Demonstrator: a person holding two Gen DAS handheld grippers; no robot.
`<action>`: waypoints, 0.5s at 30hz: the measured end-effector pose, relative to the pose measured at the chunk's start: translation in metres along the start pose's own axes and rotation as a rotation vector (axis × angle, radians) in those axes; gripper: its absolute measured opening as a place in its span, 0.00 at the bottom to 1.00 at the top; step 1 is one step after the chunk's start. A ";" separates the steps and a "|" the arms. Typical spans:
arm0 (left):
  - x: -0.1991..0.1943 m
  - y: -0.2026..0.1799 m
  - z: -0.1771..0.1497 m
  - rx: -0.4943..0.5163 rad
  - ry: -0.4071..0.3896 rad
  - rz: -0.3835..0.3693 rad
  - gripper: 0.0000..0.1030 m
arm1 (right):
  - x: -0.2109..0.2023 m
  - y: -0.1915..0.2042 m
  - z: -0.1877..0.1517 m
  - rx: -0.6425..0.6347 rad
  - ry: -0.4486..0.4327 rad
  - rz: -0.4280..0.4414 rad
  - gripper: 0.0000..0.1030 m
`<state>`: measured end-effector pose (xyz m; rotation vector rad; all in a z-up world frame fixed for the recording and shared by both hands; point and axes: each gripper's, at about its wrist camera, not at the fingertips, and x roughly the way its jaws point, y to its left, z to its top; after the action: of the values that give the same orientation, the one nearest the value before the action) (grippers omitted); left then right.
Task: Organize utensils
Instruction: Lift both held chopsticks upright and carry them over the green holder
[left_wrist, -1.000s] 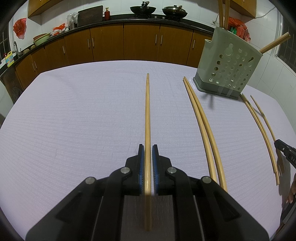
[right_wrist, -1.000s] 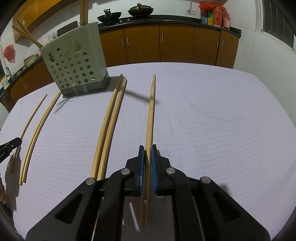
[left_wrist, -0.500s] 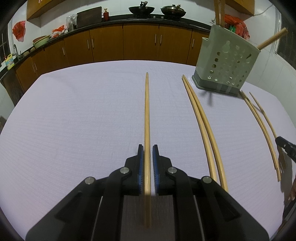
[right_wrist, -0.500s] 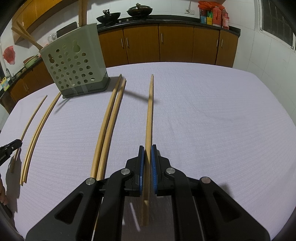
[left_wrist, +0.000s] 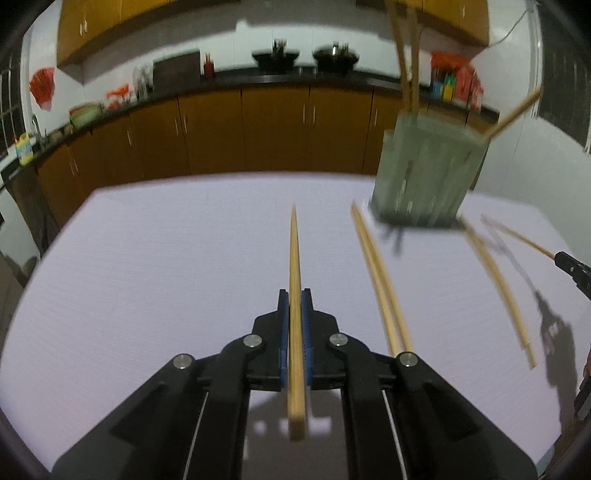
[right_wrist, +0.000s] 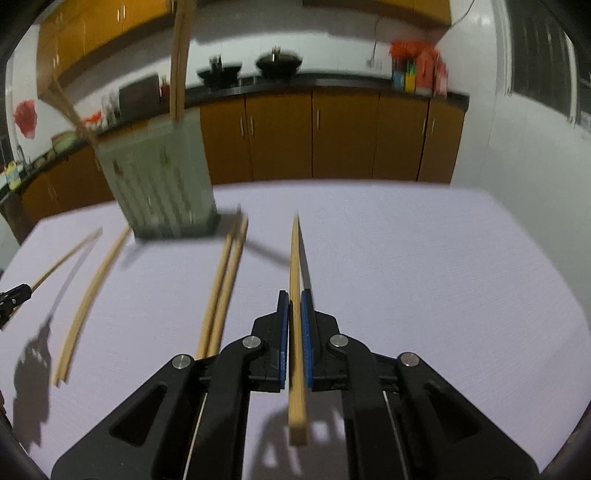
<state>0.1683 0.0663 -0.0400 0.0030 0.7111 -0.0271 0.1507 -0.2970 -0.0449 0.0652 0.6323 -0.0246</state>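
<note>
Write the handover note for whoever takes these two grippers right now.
Left gripper: shut on one chopstick, lifted clear of the table.
Right gripper: shut on another chopstick, also off the cloth.
Holder: stands at the far side of the table, a few chopsticks already sticking out of it.
Still lying loose: a pair in front of the holder and two more chopsticks past it.
Left to do: drop both held chopsticks into the holder, then collect the rest.
</note>
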 end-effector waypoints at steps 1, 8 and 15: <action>-0.006 0.000 0.005 -0.002 -0.020 -0.002 0.07 | -0.005 0.000 0.005 0.002 -0.019 0.001 0.07; -0.052 0.009 0.048 -0.019 -0.162 -0.047 0.07 | -0.036 0.000 0.040 0.015 -0.158 0.014 0.07; -0.080 0.007 0.074 -0.007 -0.220 -0.117 0.07 | -0.058 0.004 0.065 0.029 -0.246 0.042 0.07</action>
<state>0.1562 0.0738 0.0686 -0.0473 0.4910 -0.1351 0.1422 -0.2968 0.0421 0.1019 0.3841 -0.0010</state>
